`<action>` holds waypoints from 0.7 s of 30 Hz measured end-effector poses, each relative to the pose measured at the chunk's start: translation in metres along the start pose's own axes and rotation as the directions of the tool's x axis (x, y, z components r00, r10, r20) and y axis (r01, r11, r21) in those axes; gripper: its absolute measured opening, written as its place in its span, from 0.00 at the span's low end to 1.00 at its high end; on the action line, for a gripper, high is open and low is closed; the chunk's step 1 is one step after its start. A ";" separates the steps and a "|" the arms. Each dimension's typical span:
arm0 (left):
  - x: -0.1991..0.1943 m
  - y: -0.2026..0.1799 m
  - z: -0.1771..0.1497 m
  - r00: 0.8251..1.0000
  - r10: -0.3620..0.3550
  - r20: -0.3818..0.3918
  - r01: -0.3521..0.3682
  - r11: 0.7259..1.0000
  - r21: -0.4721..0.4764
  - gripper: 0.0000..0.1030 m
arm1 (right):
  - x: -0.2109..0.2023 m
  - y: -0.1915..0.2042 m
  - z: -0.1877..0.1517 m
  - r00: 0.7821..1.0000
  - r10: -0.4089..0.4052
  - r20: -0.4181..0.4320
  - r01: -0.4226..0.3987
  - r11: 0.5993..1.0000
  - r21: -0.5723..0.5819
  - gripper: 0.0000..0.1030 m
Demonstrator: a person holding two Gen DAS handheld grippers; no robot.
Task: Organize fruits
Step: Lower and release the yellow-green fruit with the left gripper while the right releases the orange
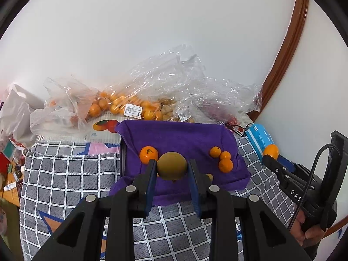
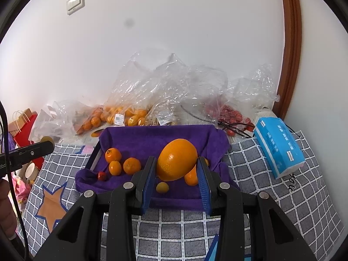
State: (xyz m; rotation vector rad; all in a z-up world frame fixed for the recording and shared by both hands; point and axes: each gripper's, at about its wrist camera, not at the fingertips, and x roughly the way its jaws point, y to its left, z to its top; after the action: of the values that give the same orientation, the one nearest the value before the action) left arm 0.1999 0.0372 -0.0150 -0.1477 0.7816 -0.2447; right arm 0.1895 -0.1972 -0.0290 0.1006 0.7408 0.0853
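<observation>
Left gripper [image 1: 172, 167] clamps a brownish-green fruit [image 1: 171, 165]; right gripper [image 2: 176, 168] seemingly grips the large orange [image 2: 176, 159]

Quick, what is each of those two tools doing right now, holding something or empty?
Left tool: shut on the greenish-brown round fruit.
Right tool: shut on the large orange.

left gripper [image 1: 171, 169]: fingers clamped on a fruit | right gripper [image 2: 177, 167]: fingers clamped on a fruit
</observation>
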 end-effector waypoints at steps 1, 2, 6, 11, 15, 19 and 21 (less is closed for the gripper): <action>0.002 0.000 0.001 1.000 -0.001 -0.002 0.001 1.000 0.001 0.26 | 0.001 -0.001 0.000 1.000 0.000 -0.001 0.000 1.000 0.000 0.36; 0.003 0.000 0.001 1.000 -0.001 -0.003 0.001 1.000 0.001 0.26 | 0.002 -0.002 0.001 1.000 0.001 -0.002 -0.001 1.000 0.000 0.36; 0.009 0.001 0.004 1.000 -0.002 -0.008 0.002 1.000 -0.002 0.26 | 0.009 -0.003 0.002 1.000 -0.002 -0.010 0.002 1.000 0.002 0.36; 0.017 0.003 0.009 1.000 -0.003 -0.011 0.003 1.000 -0.008 0.26 | 0.015 -0.006 0.004 1.000 -0.008 -0.011 0.008 1.000 0.001 0.36; 0.028 0.009 0.014 1.000 0.000 -0.020 -0.001 1.000 -0.021 0.26 | 0.022 -0.008 0.005 1.000 -0.012 -0.018 0.012 1.000 -0.002 0.36; 0.045 0.016 0.015 0.999 0.001 -0.043 -0.003 0.999 -0.038 0.26 | 0.038 -0.010 0.001 0.999 -0.006 -0.048 0.006 1.000 -0.005 0.36; 0.058 0.018 0.013 0.998 0.003 -0.067 -0.006 0.999 -0.041 0.26 | 0.049 -0.010 -0.003 0.997 0.001 -0.073 -0.001 1.000 -0.009 0.36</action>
State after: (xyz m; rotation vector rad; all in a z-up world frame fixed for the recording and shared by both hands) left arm 0.2514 0.0396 -0.0492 -0.1774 0.8538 -0.2303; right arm 0.2240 -0.2010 -0.0655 0.0898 0.8135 0.0937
